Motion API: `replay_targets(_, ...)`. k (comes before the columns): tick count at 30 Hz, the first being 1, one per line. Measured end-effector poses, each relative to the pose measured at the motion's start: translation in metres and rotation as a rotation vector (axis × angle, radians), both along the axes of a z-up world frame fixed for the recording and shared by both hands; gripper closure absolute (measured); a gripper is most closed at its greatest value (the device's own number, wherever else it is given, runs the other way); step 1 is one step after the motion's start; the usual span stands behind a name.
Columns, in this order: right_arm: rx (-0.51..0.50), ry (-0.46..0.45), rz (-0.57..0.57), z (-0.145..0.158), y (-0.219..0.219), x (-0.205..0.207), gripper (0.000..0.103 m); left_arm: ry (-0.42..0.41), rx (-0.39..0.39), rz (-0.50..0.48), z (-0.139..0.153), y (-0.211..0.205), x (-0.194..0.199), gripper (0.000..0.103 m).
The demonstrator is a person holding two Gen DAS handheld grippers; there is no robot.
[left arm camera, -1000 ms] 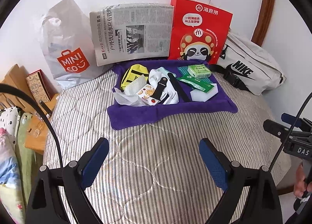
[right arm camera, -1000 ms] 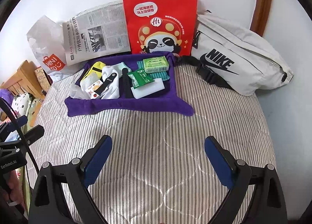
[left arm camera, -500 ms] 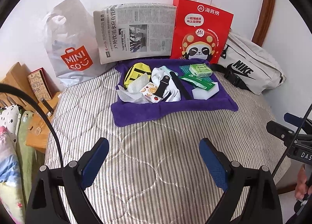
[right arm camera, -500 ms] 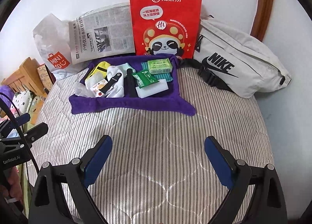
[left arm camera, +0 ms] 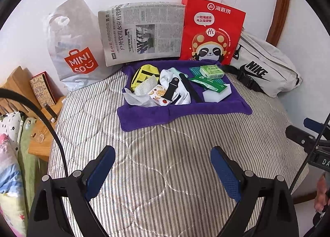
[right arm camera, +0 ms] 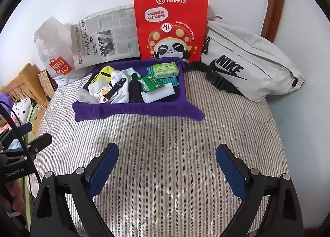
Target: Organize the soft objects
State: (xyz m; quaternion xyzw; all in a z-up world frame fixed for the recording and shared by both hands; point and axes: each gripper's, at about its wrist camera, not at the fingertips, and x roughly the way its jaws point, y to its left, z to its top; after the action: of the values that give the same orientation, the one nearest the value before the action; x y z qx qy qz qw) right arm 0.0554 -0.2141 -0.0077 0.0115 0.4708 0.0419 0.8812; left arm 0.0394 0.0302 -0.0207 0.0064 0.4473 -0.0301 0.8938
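Observation:
A purple towel (left arm camera: 165, 113) (right arm camera: 132, 111) lies on the striped mattress near the wall. On it lie a yellow pouch (left arm camera: 144, 74), a white cloth (left arm camera: 175, 84), a black strap (left arm camera: 171, 90), a fruit-print packet (left arm camera: 158, 94), green tissue packs (left arm camera: 211, 71) (right arm camera: 165, 69) and a white sponge (left arm camera: 216, 93) (right arm camera: 157, 93). My left gripper (left arm camera: 163, 164) is open and empty, well short of the towel. My right gripper (right arm camera: 167, 164) is open and empty, also short of it.
Against the wall stand a Miniso plastic bag (left arm camera: 76, 45), a newspaper (left arm camera: 142, 33), a red paper bag (left arm camera: 212, 31) (right arm camera: 171, 28) and a white Nike bag (left arm camera: 264, 68) (right arm camera: 247, 63). A wooden stand (left arm camera: 31, 96) and hanging clothes are at the left of the mattress (left arm camera: 165, 144).
Both grippers have drawn slightly back and shifted left, so the towel and bags sit a little farther right in view. Both stay open and empty.

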Motion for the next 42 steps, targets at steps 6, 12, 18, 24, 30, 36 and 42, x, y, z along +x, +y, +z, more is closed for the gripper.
replay_targets(6,0.0,-0.002,-0.008,0.0015,-0.0049,-0.0012,0.008,-0.003,0.001,-0.001,0.0008,-0.0021,-0.0021,0.009)
replay_targets(12,0.003,-0.002,-0.013,0.0015,-0.0076,-0.0013,0.008,0.0,0.002,-0.001,0.0006,-0.0021,-0.0024,0.009)
replay_targets(18,0.0,0.002,-0.011,-0.0008,-0.0078,-0.0016,0.008,0.005,0.008,-0.003,-0.0002,-0.0017,-0.0028,0.009)
replay_targets(24,-0.003,0.001,-0.002,-0.0012,-0.0045,-0.0024,0.008,0.01,0.011,-0.002,-0.0009,-0.002,-0.0025,0.009)
replay_targets(30,-0.008,0.005,-0.003,-0.0021,-0.0018,-0.0023,0.008,0.017,0.019,-0.007,-0.0038,-0.0012,-0.0015,0.009)
replay_targets(36,-0.01,0.006,0.001,-0.0028,-0.0013,-0.0015,0.008,0.018,0.022,-0.005,-0.0038,-0.0002,-0.0003,0.009)
replay_targets(42,-0.014,0.006,0.005,-0.0025,-0.0005,-0.0022,0.008,0.019,0.022,-0.008,-0.0038,0.0001,-0.0001,0.009)
